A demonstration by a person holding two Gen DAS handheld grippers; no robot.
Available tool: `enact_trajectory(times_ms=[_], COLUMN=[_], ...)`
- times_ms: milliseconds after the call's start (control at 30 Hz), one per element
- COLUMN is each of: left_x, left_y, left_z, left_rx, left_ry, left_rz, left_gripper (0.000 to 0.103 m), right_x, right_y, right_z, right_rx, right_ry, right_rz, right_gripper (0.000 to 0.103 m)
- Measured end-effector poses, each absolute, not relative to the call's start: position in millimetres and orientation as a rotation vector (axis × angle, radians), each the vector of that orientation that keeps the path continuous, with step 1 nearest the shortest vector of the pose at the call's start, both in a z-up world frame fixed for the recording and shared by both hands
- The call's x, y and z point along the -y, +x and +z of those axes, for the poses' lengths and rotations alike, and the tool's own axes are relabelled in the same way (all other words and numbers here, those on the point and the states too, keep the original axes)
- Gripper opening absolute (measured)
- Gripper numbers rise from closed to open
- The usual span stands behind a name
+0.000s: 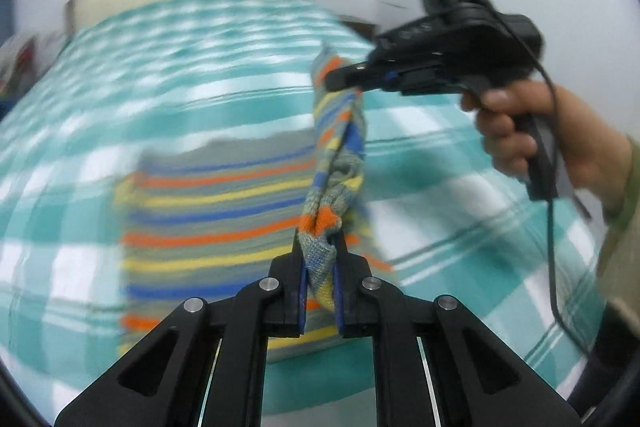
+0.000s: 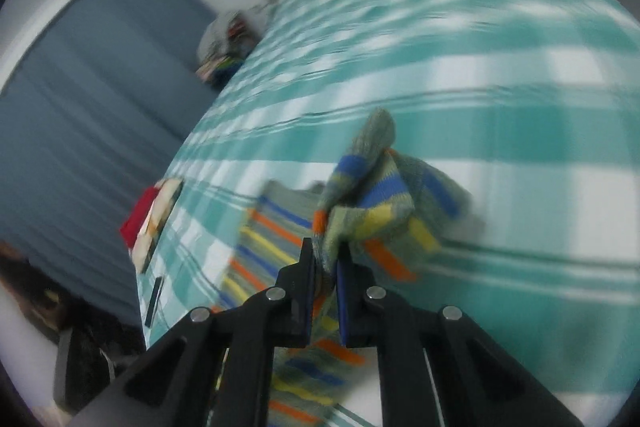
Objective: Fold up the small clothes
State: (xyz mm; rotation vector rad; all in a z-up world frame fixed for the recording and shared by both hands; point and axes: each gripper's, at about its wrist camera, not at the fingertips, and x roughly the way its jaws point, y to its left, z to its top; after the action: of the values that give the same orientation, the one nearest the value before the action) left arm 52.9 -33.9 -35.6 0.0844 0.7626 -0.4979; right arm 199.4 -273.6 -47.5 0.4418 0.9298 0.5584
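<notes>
Teal-checked bed (image 1: 200,75) lies bare at upper left — both the left gripper (image 1: 320,247) and right gripper (image 2: 326,259) pinch the striped knit garment (image 1: 216,211) by its lifted edge.

Both grippers clamped, pointing downward.
The black left gripper (image 1: 320,247) and black right gripper (image 2: 326,259) each pinch the striped knitted cloth (image 1: 336,155); a hand (image 1: 532,131) grips the right handle.

Both tools are black, with blue pads inside the fingers and silver round screws on angular linkage arms. The left tool (image 1: 320,247) and right tool (image 2: 325,259) match. The right hand (image 1: 532,131) grips a pistol handle; a black cable trails from it, a green light on top. The sleeve (image 1: 624,227) is olive.
</notes>
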Motion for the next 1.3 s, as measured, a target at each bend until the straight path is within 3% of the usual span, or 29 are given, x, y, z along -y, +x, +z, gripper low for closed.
enact_trajectory(times_ms=[200, 267, 300, 367, 567, 733, 800, 833, 867, 1000, 1067, 1100, 1133, 1167, 1200, 1300], left_x=[-30.5, -41.8, -48.2, -59.0, -78.9, -63.4, -59.3, -61.6, -62.6, -65.1, -69.4, -72.9, -74.6, -76.5, -78.5, -82.9], left_y=[63.6, 71.1, 71.0, 69.0, 69.6, 87.0, 92.7, 95.5, 96.8, 84.3, 81.2, 83.6, 87.0, 94.3, 106.4, 152.3], left_z=[-63.8, -80.5, -87.2, -96.7, -92.3, -96.4, -109.9, -117.8, -125.4, -121.5, -103.3, -92.6, -86.6, -78.3, -71.6, -80.2], left_rx=[-0.828, -0.879, -0.903, -0.909, -0.876, -0.874, -0.939, -0.977, -1.015, -1.052, -1.029, -1.001, -0.982, -0.954, -0.933, -0.968], left_ry=[0.035, 0.044, 0.046, 0.040, -0.093, -0.070, -0.046, -0.027, -0.008, 0.111, 0.140, 0.142, 0.140, 0.134, 0.121, 0.052], left_rz=[-0.313, -0.230, -0.200, -0.158, -0.180, -0.199, -0.151, -0.133, -0.124, -0.126, -0.141, -0.152, -0.163, -0.191, -0.228, -0.319], left_gripper=[0.010, 0.024, 0.029, 0.054, 0.071, 0.074, 0.062, 0.048, 0.046, 0.053, 0.065, 0.072, 0.085, 0.095, 0.097, 0.097], right_x=[139.9, 108.2, 90.1, 74.1, 89.3, 127.0, 131.7, 132.5, 133.1, 141.1, 151.4, 157.8, 165.3, 173.1, 183.5, 207.7], right_y=[243.3, 251.2, 255.7, 259.6, 237.5, 182.6, 154.7, 138.4, 122.2, 73.3, 62.8, 59.2, 57.6, 59.8, 65.8, 95.0], right_z=[-62.2, -74.4, -83.7, -94.9, -90.5, -77.1, -83.9, -94.5, -111.5, -149.6, -146.6, -142.3, -135.4, -128.1, -120.1, -108.7], right_rx=[-0.969, -0.984, -0.994, -1.008, -0.938, -0.928, -0.941, -0.965, -1.005, -1.062, -1.085, -1.083, -1.060, -1.031, -0.995, -0.945], right_ry=[0.325, 0.308, 0.305, 0.322, 0.338, 0.182, 0.135, 0.105, 0.063, -0.054, -0.026, -0.021, -0.017, -0.006, 0.021, 0.147], right_rz=[0.638, 0.650, 0.660, 0.668, 0.642, 0.637, 0.674, 0.681, 0.672, 0.622, 0.629, 0.620, 0.605, 0.592, 0.573, 0.534], right_gripper=[0.009, 0.011, 0.016, 0.026, 0.028, 0.028, 0.028, 0.028, 0.028, 0.029, 0.030, 0.041, 0.051, 0.072, 0.079, 0.079])
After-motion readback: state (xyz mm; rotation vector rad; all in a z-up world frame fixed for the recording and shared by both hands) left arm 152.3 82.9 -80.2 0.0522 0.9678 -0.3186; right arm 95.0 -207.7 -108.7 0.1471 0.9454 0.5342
